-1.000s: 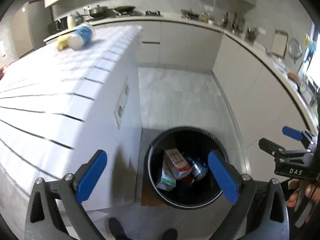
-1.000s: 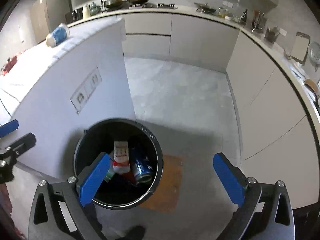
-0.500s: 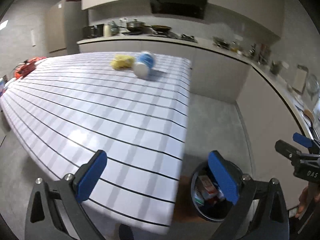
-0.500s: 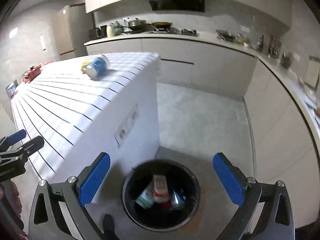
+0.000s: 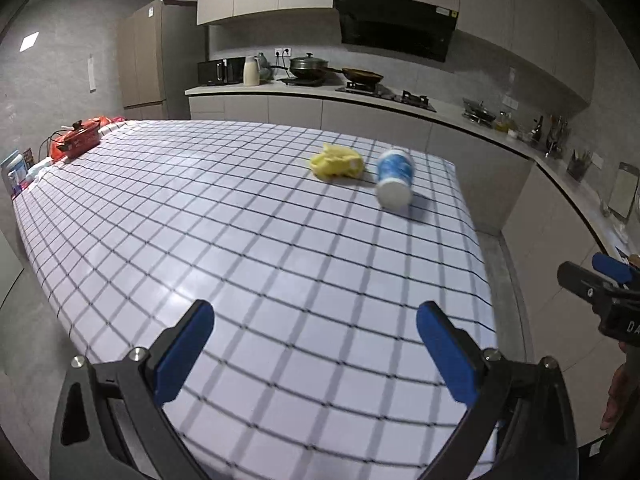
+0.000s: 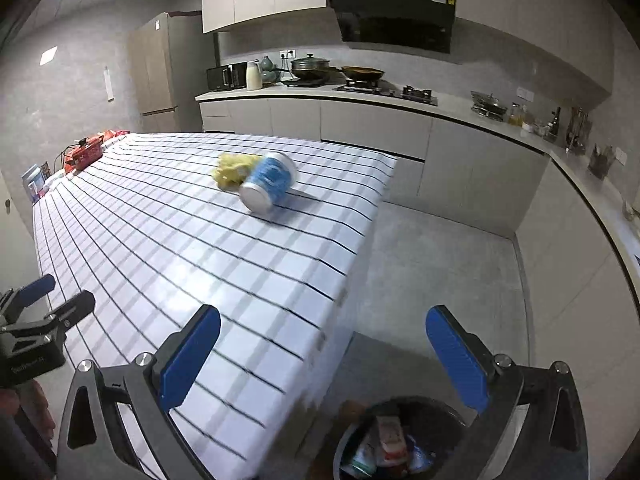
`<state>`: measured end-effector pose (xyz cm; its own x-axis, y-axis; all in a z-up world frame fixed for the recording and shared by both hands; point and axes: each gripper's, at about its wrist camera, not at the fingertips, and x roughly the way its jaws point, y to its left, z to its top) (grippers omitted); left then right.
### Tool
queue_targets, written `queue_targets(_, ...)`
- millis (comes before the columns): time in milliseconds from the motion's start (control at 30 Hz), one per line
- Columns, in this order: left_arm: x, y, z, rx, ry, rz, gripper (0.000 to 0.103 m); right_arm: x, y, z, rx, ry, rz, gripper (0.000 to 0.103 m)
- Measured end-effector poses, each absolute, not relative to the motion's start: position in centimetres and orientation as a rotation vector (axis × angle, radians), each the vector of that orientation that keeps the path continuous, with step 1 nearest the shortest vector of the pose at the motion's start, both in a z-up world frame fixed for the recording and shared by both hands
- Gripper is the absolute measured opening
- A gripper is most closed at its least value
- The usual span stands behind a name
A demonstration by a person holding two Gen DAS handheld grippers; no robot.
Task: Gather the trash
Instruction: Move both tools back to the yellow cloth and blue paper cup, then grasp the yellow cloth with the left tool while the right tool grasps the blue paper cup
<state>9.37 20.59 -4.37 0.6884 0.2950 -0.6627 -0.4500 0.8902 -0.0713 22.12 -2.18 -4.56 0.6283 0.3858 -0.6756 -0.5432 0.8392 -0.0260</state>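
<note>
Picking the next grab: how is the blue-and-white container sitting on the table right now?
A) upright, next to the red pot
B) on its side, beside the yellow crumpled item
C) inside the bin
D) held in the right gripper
B: the container lies on its side on the table, right next to the yellow item; both grippers, left and right, are open and empty.
</note>
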Motion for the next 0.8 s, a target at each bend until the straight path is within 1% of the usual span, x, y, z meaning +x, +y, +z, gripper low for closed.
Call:
queue_targets(233, 13.2, 26.3, -5.6, -0.233, 0.734, 0.385, 0.102, 25.1, 5.7, -6.0, -0.239, 0.748, 0.524, 0.103)
queue_targets(367, 16.0, 28.3, -6.3, -0.225, 0.759, 0.357, 0.102, 27.3, 9.5, -6.9, -0.229, 0.774, 0.523, 0.103)
queue_targets(400, 16.6, 28.8, -6.5, -0.226, 0.761, 0.352, 0.102, 27.9, 10.3, -7.1, -0.227, 0.778, 0.524, 0.101)
queue_targets(500, 18.4, 30.0, -7.0, -0.226, 0.768, 0.338, 0.102, 29.8, 12.4, -7.9, -0.217, 0.800, 0.522, 0.091)
queue_targets(667, 21.4, 31.4, -8.3, -0.224, 0.793, 0.311, 0.102, 33.1, 15.0, -9.6, -0.211, 0.834, 0.505, 0.084)
queue_targets(733, 22.5, 31.9, -8.5, -0.221, 0.795, 0.303, 0.102, 34.5, 15.8, -10.2, -0.210, 0.851, 0.501, 0.075)
queue_targets(800, 23.8, 32.3, -8.6, -0.228, 0.794, 0.293, 0.102, 36.0, 16.6, -10.8, -0.204, 0.870, 0.505, 0.070)
